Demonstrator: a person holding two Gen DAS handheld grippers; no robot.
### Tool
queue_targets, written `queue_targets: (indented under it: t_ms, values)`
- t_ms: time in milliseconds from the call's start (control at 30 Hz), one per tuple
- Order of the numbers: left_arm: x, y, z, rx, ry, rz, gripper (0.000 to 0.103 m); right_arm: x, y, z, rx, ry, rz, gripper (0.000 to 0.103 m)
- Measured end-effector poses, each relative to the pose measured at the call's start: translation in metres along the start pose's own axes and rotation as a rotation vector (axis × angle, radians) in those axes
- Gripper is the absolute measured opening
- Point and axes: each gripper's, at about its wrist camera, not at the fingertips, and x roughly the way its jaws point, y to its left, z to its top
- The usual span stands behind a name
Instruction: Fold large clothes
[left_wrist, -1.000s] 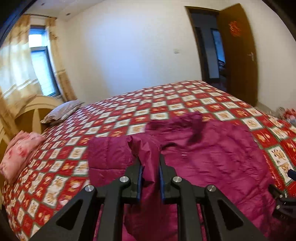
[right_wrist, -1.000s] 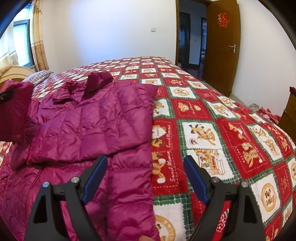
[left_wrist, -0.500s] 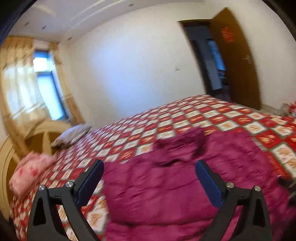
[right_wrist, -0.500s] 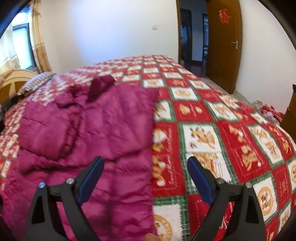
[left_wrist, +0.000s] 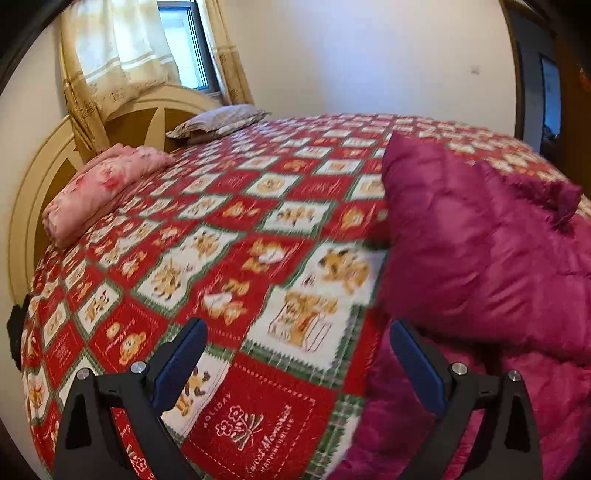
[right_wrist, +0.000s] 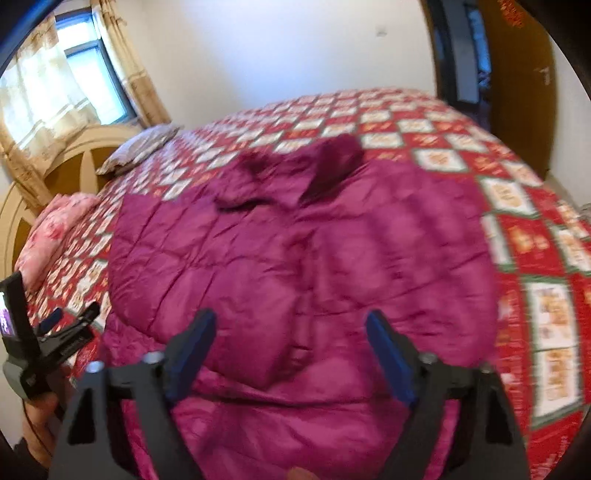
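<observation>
Between the right fingers: nothing is pinched. The right gripper (right_wrist: 291, 354) has its fingers spread above the padded jacket (right_wrist: 295, 258), and its jaws have just been closing somewhat, with only jacket cloth below the gap, not pressed by the pads.
Left fingers: spread as wide as they go, empty. The left gripper (left_wrist: 295, 365) hangs over bare bedspread (left_wrist: 229, 258), with its right finger (left_wrist: 413, 365) just beside the jacket's near left edge.
Jacket: it lies on the right part of the bed, collar (right_wrist: 325, 166) toward the far side, a sleeve (left_wrist: 443, 236) already laid across the body as a puffy fold.
Step in hand (my reading): both hands are free and setting up for a fresh grip, likely on the near hem or the side edges, to make the next fold.
Doing it well: bite deep enough to catch every padded layer, since slick quilted cloth slides out of a shallow pinch. Take both grips level with each other so the fold line comes out straight. Lift low and carry evenly, or the folded sleeve may flop open.
Risk: the bedspread could be caught along with the jacket edge on the left side.
Surroundings: a pink pillow (left_wrist: 103, 188) and a grey pillow (left_wrist: 218, 122) sit well apart at the headboard (left_wrist: 44, 173).
</observation>
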Motion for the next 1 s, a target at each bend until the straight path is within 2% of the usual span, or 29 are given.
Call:
queue_targets:
  t_ms: [67,100,167,233,433,500,567,633,700,733,767,867,933,1000]
  values:
    - [0.005,0.0,-0.005,-0.003,0.013,0.003,0.099,0.014,0.004,-0.003,0.002,0.04,0.019,0.043]
    - [0.004,-0.001,-0.007,-0.004,0.014,0.008,0.099,0.016,0.004,-0.004,0.004,0.045,0.014,0.04]
    - [0.006,0.001,-0.007,-0.005,0.014,0.007,0.099,0.015,0.002,-0.008,0.009,0.041,-0.002,0.023]
    - [0.006,0.002,-0.006,-0.007,0.014,0.008,0.099,0.006,-0.003,-0.011,0.01,0.022,-0.02,0.019]
    - [0.009,0.006,-0.006,-0.025,0.032,0.001,0.099,-0.017,-0.037,-0.02,0.077,-0.016,-0.107,0.018]
    - [0.009,0.004,-0.005,-0.008,0.043,-0.006,0.099,-0.015,-0.038,-0.021,0.057,-0.008,-0.111,0.025]
    - [0.004,0.002,0.0,0.022,0.064,-0.019,0.099,-0.018,-0.037,-0.02,0.044,-0.027,-0.154,0.058]
    - [-0.009,0.003,0.013,0.028,0.054,-0.048,0.099,-0.028,-0.039,-0.016,0.066,-0.048,-0.186,0.058]
    - [-0.027,0.004,0.033,0.015,0.014,-0.092,0.099,-0.044,-0.04,-0.011,0.084,-0.102,-0.247,0.058]
    - [-0.034,0.002,0.044,0.009,-0.011,-0.109,0.099,-0.054,-0.039,-0.006,0.095,-0.144,-0.258,0.055]
    - [-0.041,-0.002,0.055,0.007,-0.034,-0.125,0.099,-0.057,-0.036,-0.002,0.095,-0.162,-0.251,0.049]
    - [-0.047,-0.027,0.08,0.018,-0.084,-0.174,0.099,-0.051,-0.019,0.014,0.054,-0.166,-0.208,0.043]
    - [-0.036,-0.053,0.084,0.052,-0.105,-0.173,0.099,-0.035,-0.011,0.022,0.029,-0.148,-0.157,0.039]
    - [-0.016,-0.075,0.079,0.089,-0.093,-0.136,0.099,-0.018,-0.009,0.023,0.021,-0.128,-0.158,0.039]
